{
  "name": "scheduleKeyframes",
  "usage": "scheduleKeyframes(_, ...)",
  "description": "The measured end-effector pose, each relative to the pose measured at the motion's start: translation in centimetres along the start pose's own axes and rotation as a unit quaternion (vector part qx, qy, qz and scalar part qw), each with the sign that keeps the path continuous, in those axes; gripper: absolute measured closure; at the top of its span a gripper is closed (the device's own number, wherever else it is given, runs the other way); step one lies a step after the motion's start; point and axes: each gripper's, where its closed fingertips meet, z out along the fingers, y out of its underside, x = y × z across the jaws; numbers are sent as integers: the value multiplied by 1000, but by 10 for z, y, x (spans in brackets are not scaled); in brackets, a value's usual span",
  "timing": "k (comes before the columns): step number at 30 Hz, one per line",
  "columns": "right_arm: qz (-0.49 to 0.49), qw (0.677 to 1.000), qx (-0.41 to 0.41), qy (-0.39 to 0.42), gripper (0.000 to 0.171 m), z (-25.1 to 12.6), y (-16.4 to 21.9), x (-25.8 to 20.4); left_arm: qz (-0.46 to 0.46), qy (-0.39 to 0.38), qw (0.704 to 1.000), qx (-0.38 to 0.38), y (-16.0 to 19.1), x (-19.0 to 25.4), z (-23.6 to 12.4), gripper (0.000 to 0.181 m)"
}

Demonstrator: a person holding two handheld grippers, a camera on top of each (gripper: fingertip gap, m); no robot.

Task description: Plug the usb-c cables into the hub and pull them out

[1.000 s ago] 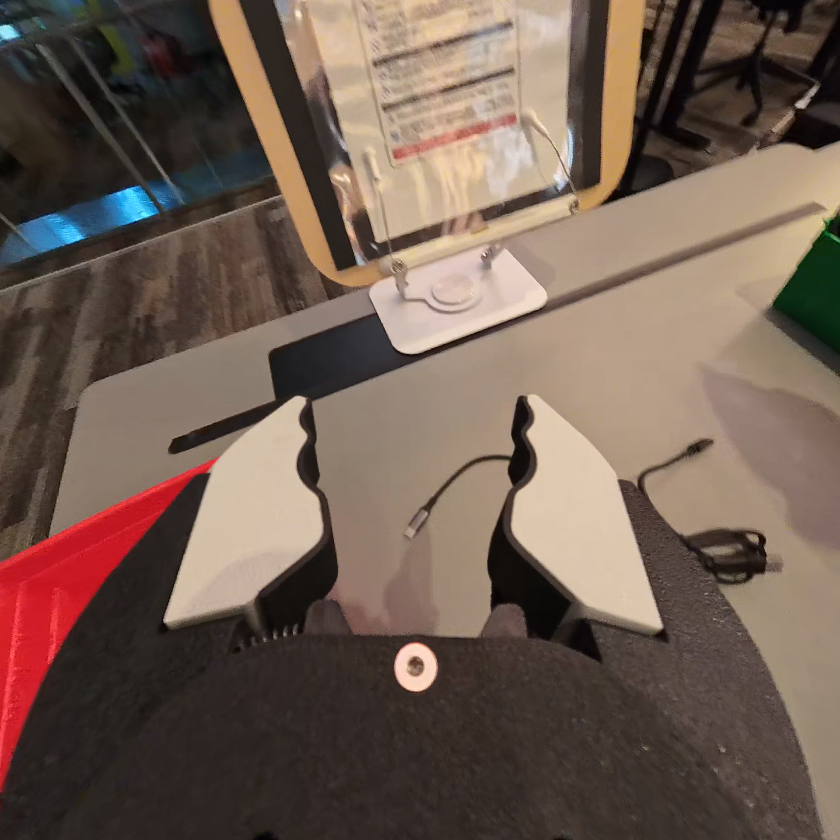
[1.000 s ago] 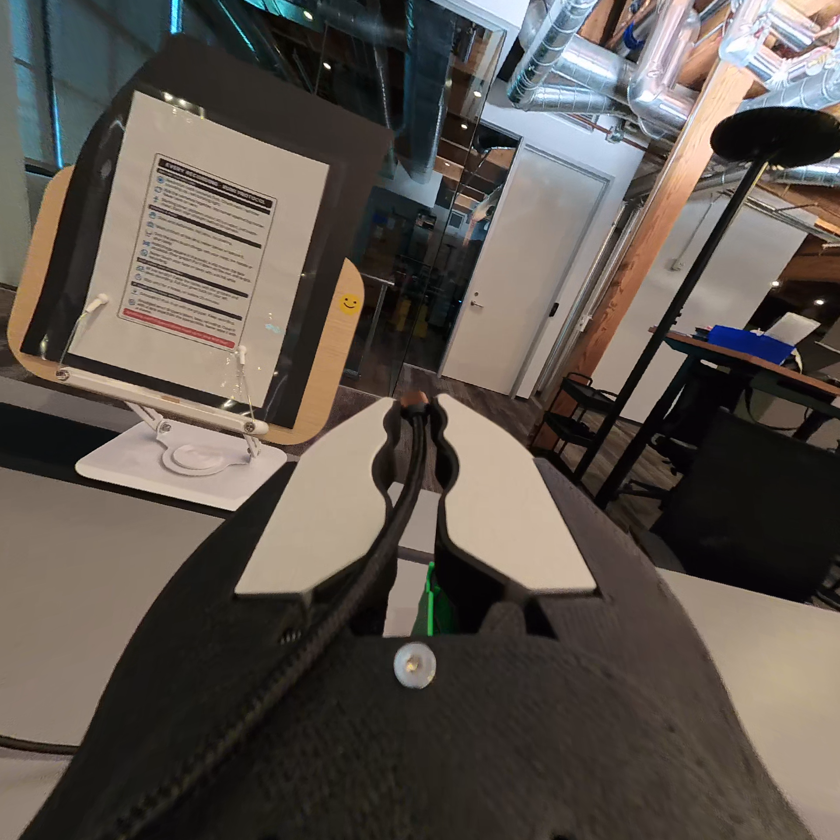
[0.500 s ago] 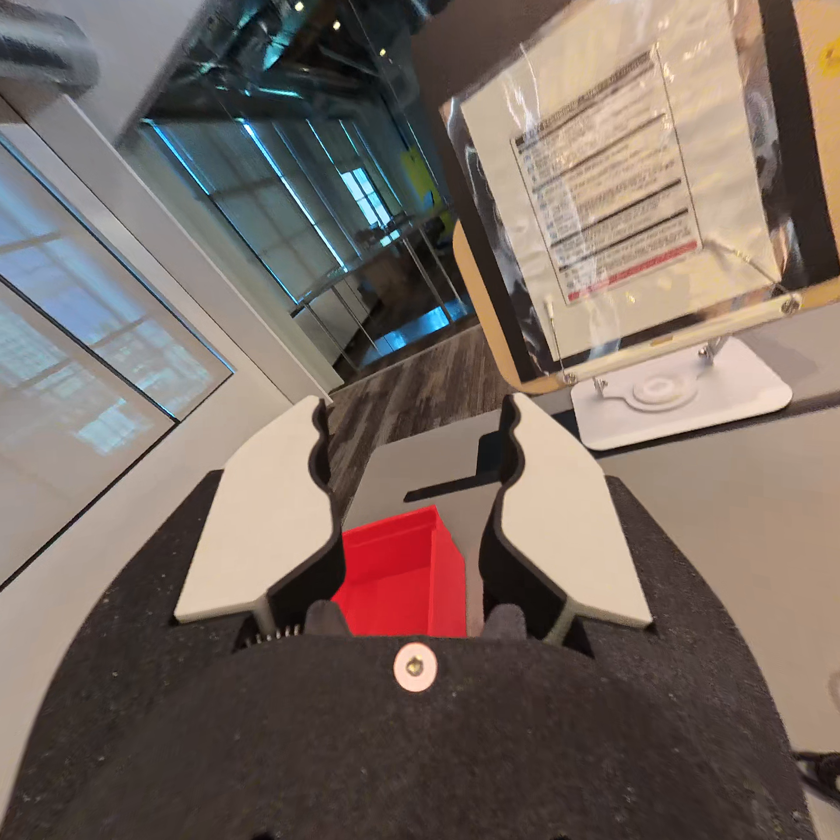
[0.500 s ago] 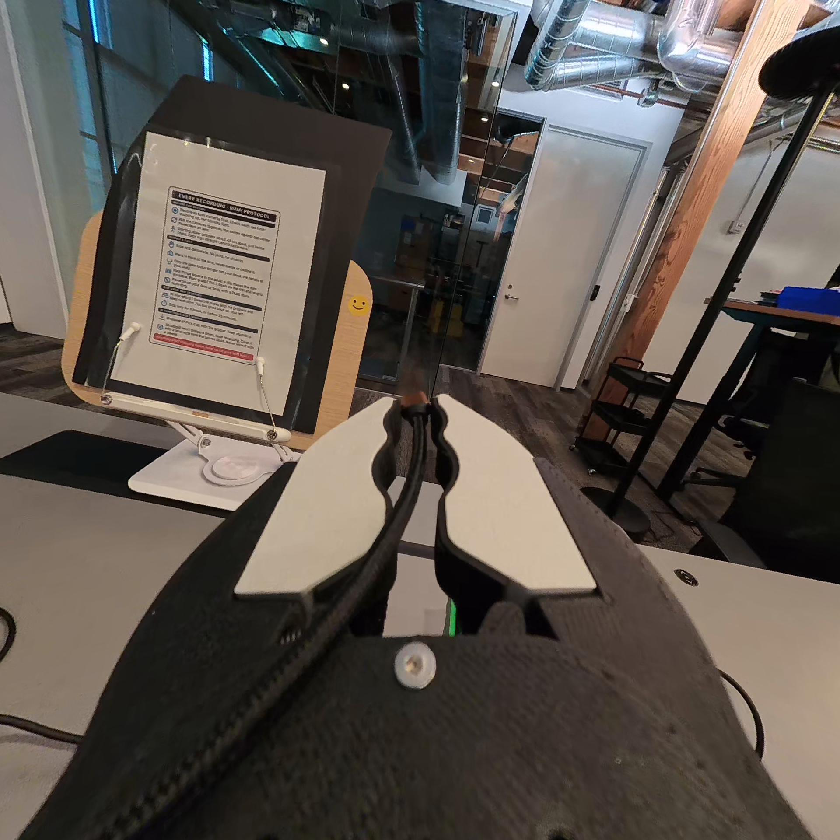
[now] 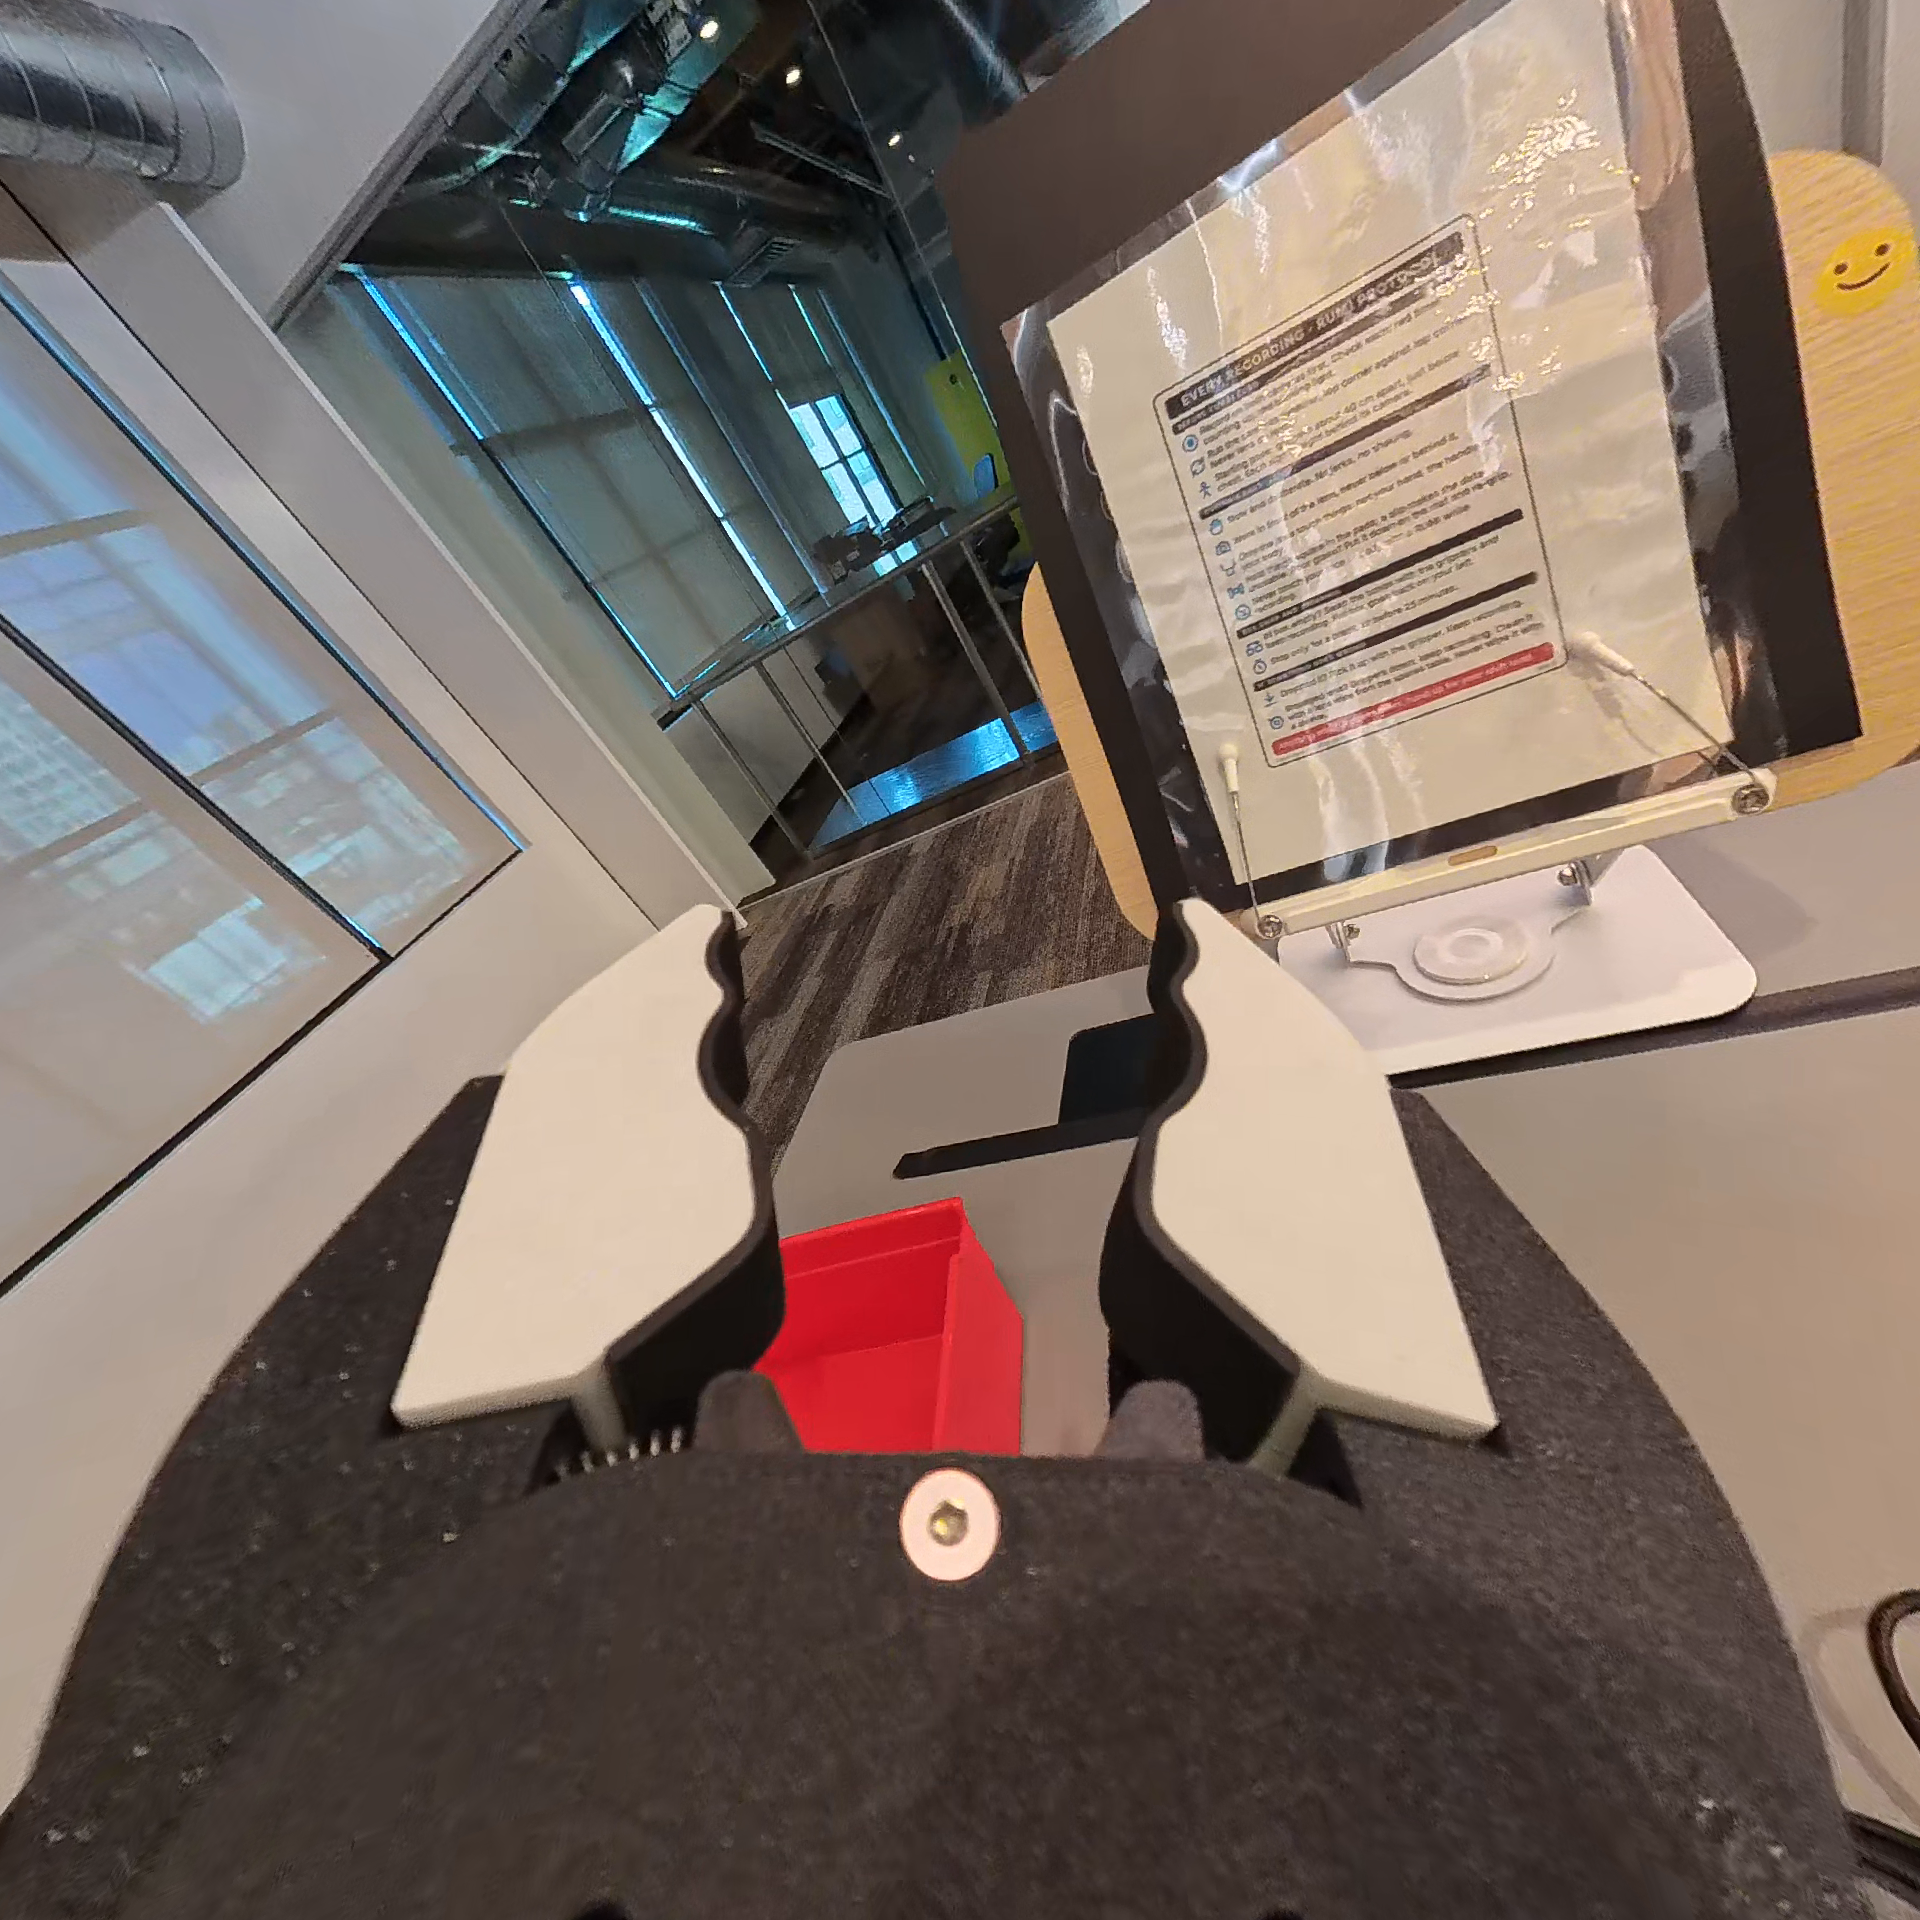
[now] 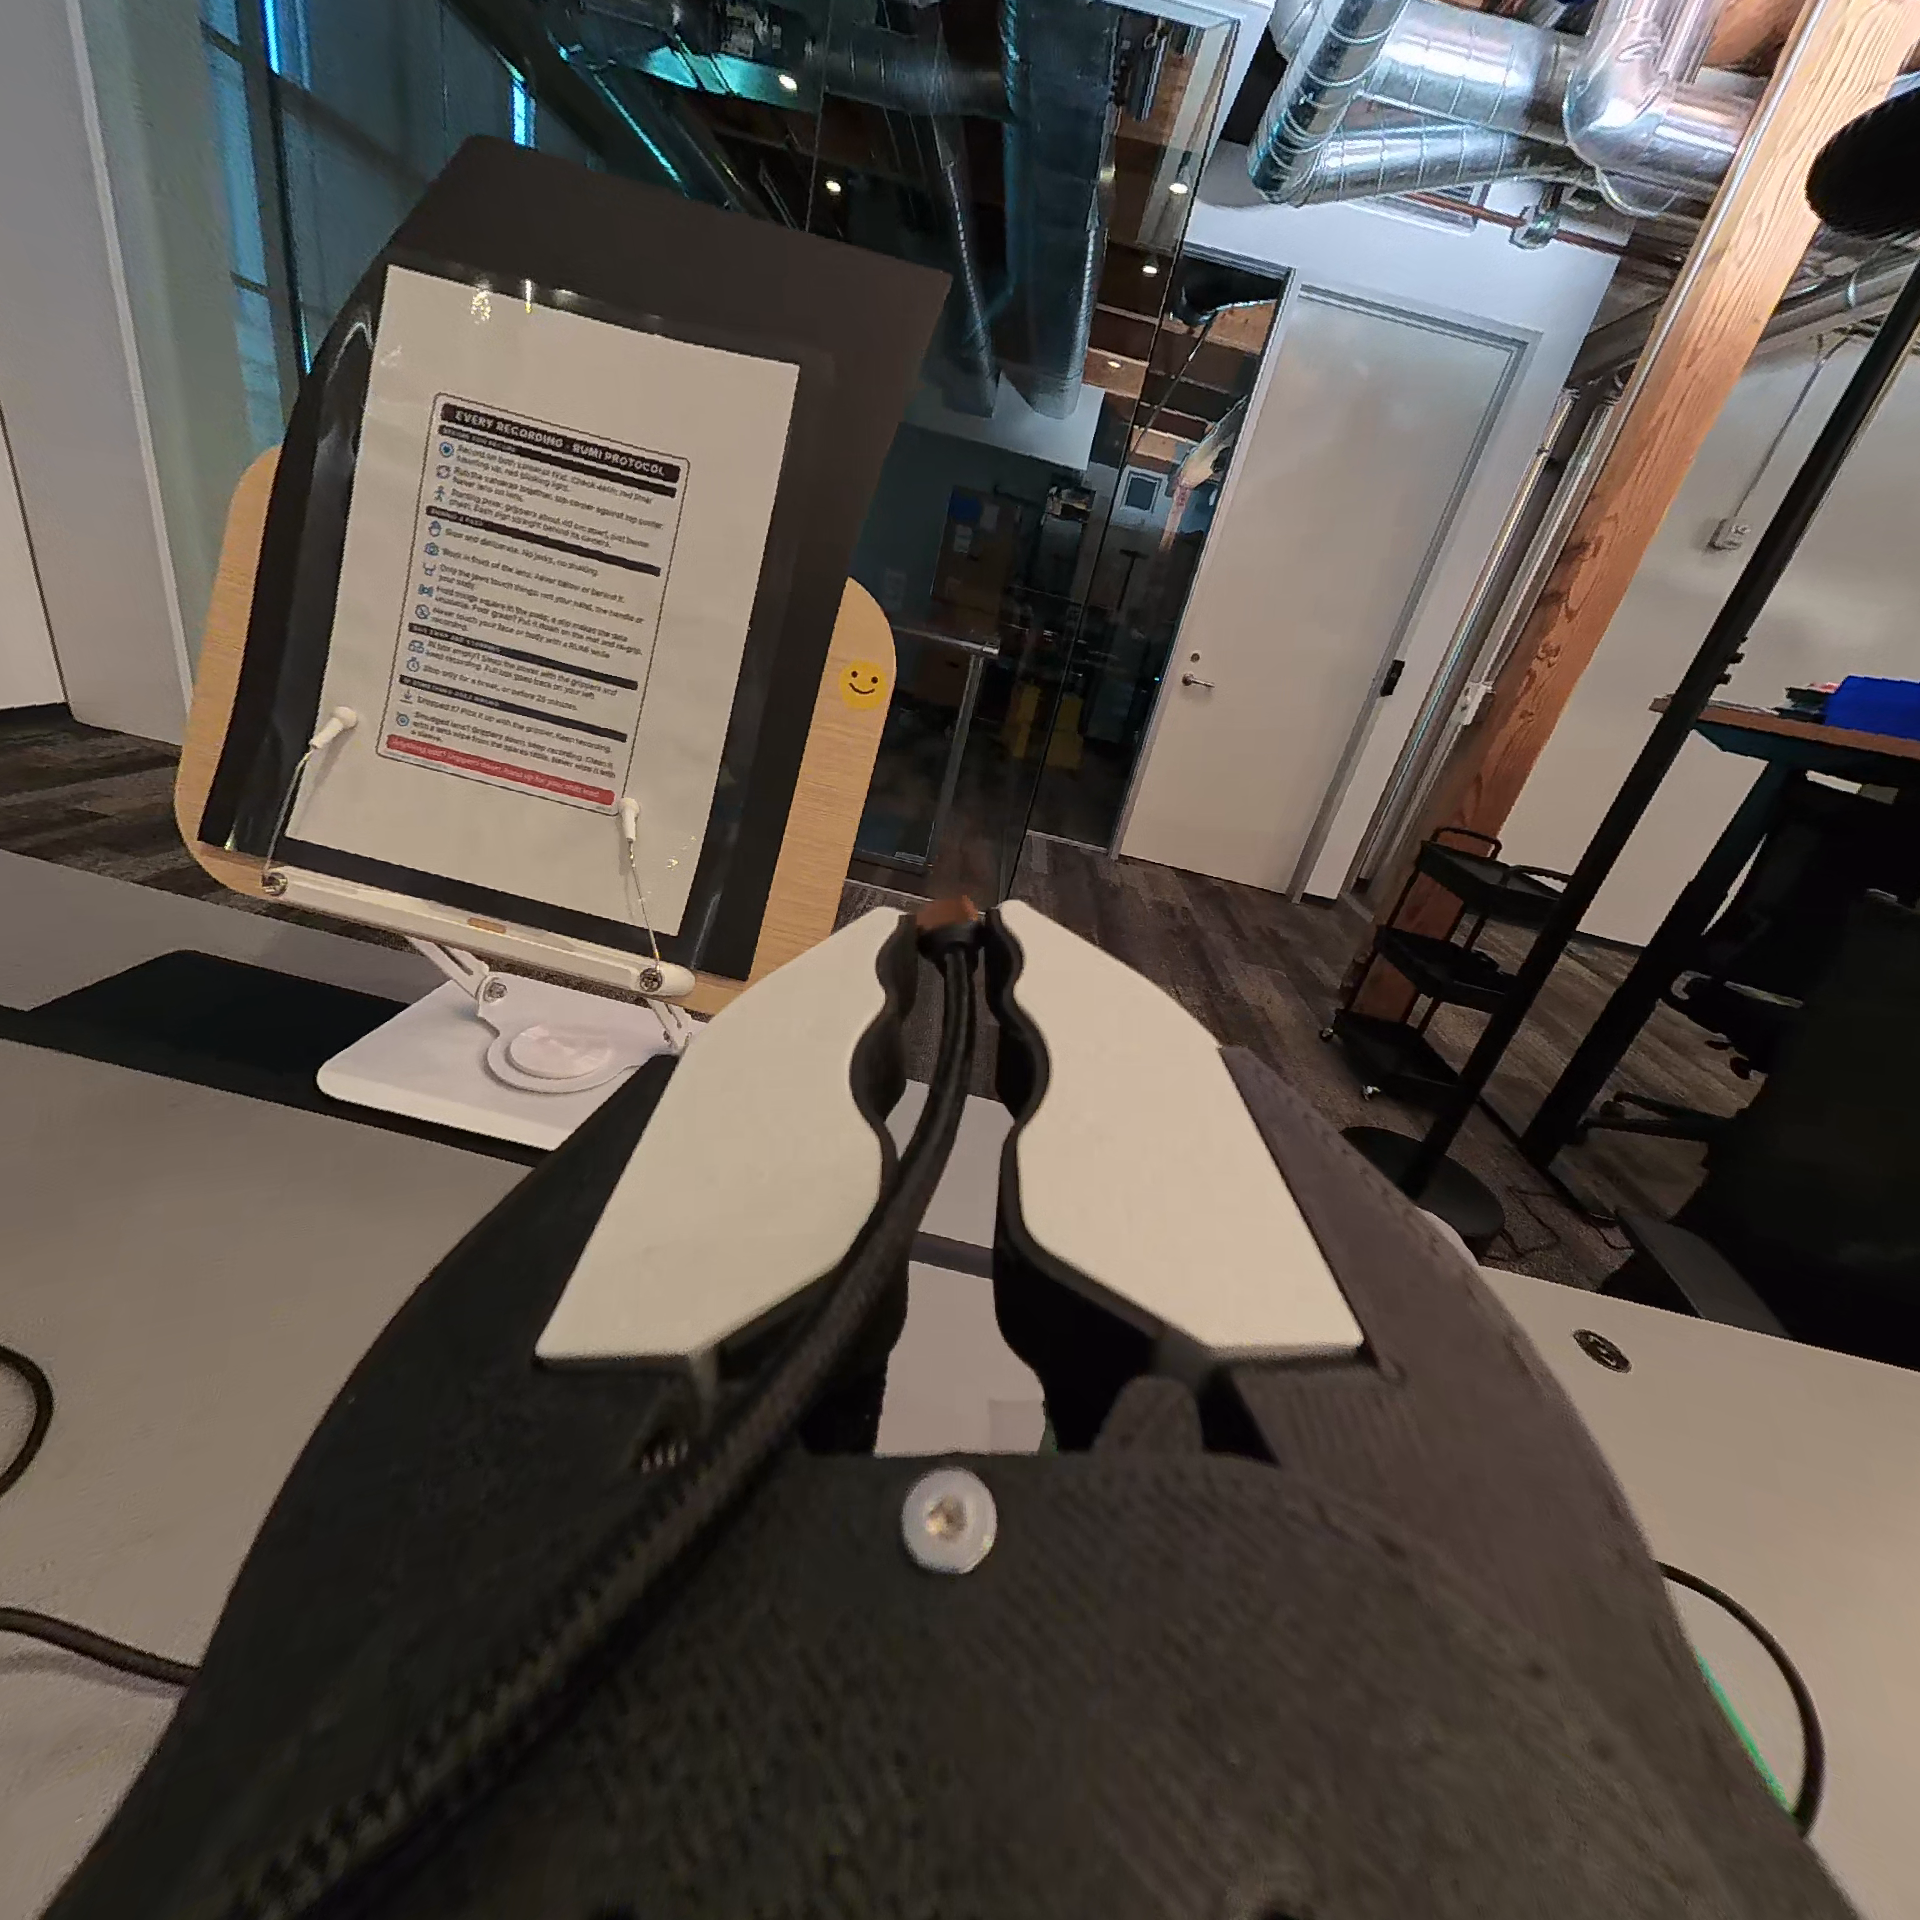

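Right wrist view has my right gripper [image 6: 951, 925] pinched together on a black braided usb-c cable [image 6: 925, 1122], which runs back between the fingers and off the near left edge; its brownish plug end just peeps out at the fingertips. That gripper is held up off the grey table [image 6: 187, 1226], pointing toward the far room, with a wooden document stand holding a laminated printed sheet [image 6: 540, 623] far left of it. Left wrist view shows my left gripper [image 5: 951, 935] with its fingers well apart and nothing between them, hanging over a red plastic bin [image 5: 883, 1340] at the table's left edge. A bit of loose black cable [image 5: 1886, 1652] lies at the near right of that view. I cannot see the hub in either view. I judge I am mid-carry, cable in hand, not yet plugged. Next I must tilt the cameras down, find the hub, steady it with the empty left gripper and line the plug up squarely with a port.
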Motion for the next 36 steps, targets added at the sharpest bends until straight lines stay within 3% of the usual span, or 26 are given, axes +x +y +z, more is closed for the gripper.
scheduleKeyframes(12, -8, 1000, -12, -10, 158, 8, 9, -11, -37, -24, 999, -7, 30, -21, 20, 108)
scheduleKeyframes(17, -7, 1000, -9, -27, 158, 12, 12, -23, -46, 7, 999, -11, 45, -14, 33, 108)
scheduleKeyframes(19, -4, 998, 7, -66, 158, 13, 9, -40, -58, 46, 997, -22, 53, -6, 40, 107)
scheduleKeyframes(23, 14, 972, 70, -225, 158, 3, -7, -97, -113, 171, 978, -47, 64, 17, 46, 103)
scheduleKeyframes(25, 26, 964, 83, -252, 158, -1, -11, -110, -134, 197, 971, -36, 62, 15, 45, 109)
scheduleKeyframes(31, 35, 958, 73, -274, 158, 0, -6, -123, -135, 162, 977, -27, 63, -4, 44, 107)
scheduleKeyframes(36, 0, 976, 39, -213, 158, 8, 3, -109, -136, 95, 986, -7, 56, -20, 42, 108)
